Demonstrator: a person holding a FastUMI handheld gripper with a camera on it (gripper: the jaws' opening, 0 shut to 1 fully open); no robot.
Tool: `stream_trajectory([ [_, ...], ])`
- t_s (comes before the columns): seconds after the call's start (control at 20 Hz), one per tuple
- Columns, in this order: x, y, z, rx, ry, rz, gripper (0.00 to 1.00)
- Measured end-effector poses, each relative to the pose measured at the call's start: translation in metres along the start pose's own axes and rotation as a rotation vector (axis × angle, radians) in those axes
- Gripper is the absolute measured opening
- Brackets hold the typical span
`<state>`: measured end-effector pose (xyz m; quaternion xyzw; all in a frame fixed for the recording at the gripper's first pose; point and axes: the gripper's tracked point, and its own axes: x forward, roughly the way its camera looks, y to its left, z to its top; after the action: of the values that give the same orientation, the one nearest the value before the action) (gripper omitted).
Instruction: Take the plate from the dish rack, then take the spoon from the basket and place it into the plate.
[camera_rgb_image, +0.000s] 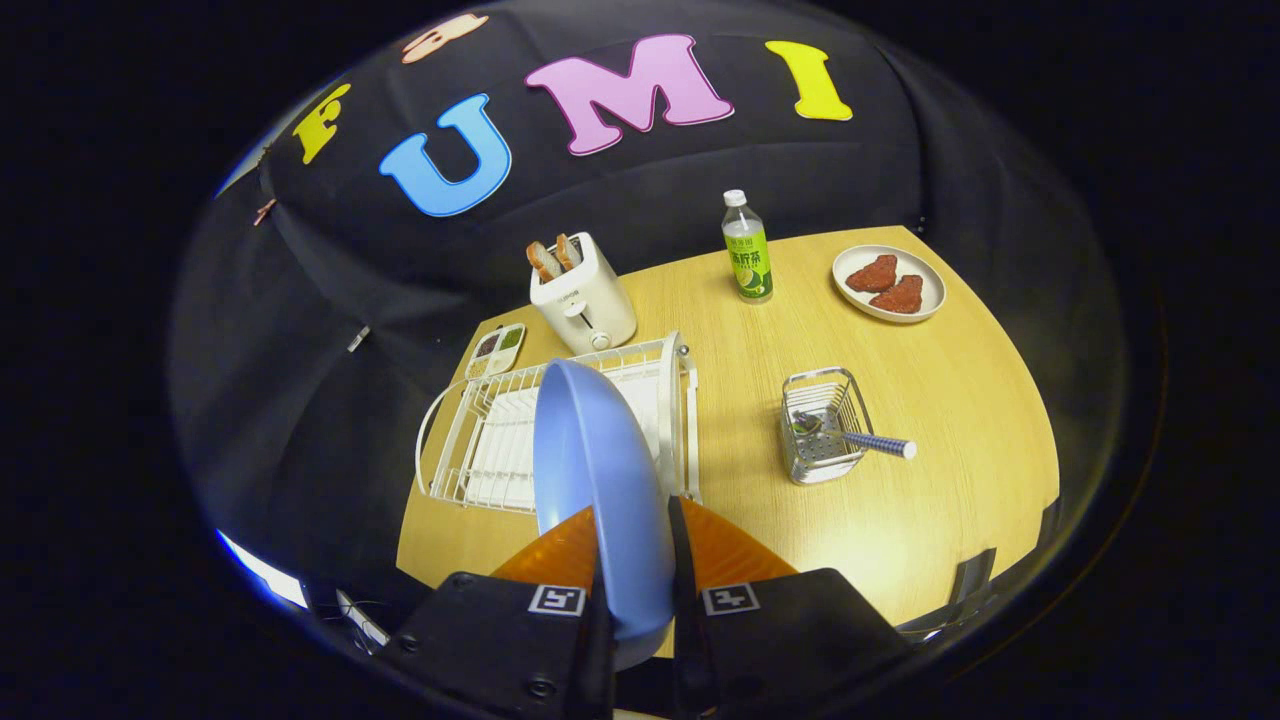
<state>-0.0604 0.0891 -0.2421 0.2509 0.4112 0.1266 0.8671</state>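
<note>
- Round pale-blue plastic plate (600, 470): on edge, clamped between the hand-held gripper's (634, 560) fingers, above the white wire dish rack (560, 430).
- Metal spoon with blue ribbed handle (860, 438): in the wire basket (822, 428), handle pointing to 3 o'clock.

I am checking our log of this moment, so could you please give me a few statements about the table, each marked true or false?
1. The claw is shut on the blue plate, held on edge between its fingers. True.
2. The spoon lies on the blue plate. False: it sits in the wire basket.
3. The toaster holds bread. True.
4. The bottle lies on its side. False: it stands upright.
5. The white plate beyond the basket is bare. False: two reddish pieces lie on it.
</note>
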Motion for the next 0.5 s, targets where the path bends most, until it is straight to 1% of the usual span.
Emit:
stream_trajectory([
  [0.15, -0.012, -0.006, -0.036, 0.066, 0.034, 0.045, 0.27],
  [0.4, -0.014, -0.026, -0.095, 0.165, 0.109, 0.062, 0.28],
  [0.5, -0.011, -0.031, -0.114, 0.186, 0.137, 0.070, 0.27],
])
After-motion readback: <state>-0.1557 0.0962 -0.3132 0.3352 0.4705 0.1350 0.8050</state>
